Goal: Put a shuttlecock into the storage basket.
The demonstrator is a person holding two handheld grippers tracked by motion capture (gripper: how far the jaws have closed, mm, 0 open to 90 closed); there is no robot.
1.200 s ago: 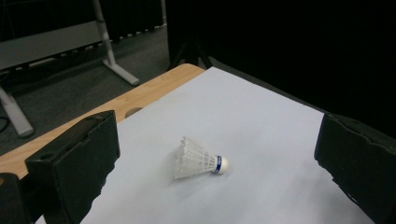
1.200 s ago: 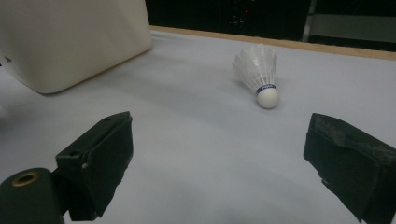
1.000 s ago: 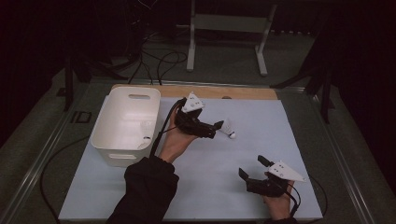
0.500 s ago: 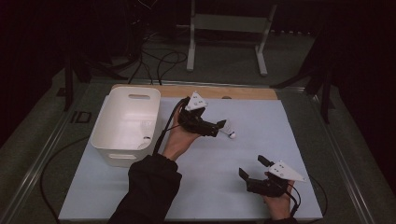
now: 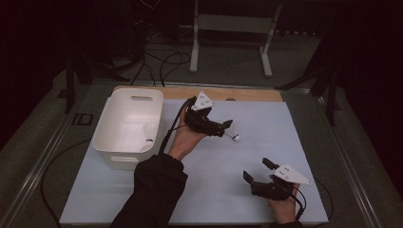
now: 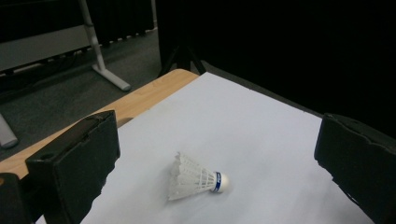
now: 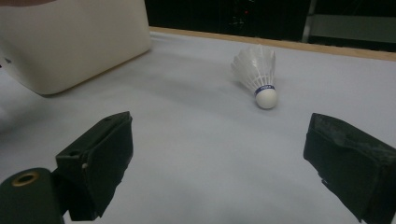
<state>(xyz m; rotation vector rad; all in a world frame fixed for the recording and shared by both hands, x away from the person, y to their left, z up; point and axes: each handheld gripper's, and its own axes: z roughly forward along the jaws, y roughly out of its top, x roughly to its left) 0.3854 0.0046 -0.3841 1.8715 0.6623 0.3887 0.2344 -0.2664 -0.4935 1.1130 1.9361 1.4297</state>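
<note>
**Shuttlecock on mat, both grippers released**

R gripper [image 5: 260, 170] sat nearest, at near-right of the white mat [image 5: 285, 128], jaws spread wide w/ nothing between, aimed toward mat centre. Its own view looked across bare mat to the shuttlecock [image 7: 258, 74].

Mid-table: L gripper [image 5: 227, 128] held above mat, jaws apart, empty. Shuttlecock [image 5: 235, 137] lay on its side on the mat just beyond L jaw tips, not touching them. In L gripper view it lay between the two jaws, cork w/ blue band pointing right [image 6: 196, 177].

Farther left: white plastic bin [image 5: 110, 137] on mat's left edge, well apart from shuttlecock. Wood table edge [image 5: 247, 94] beyond mat.
</note>
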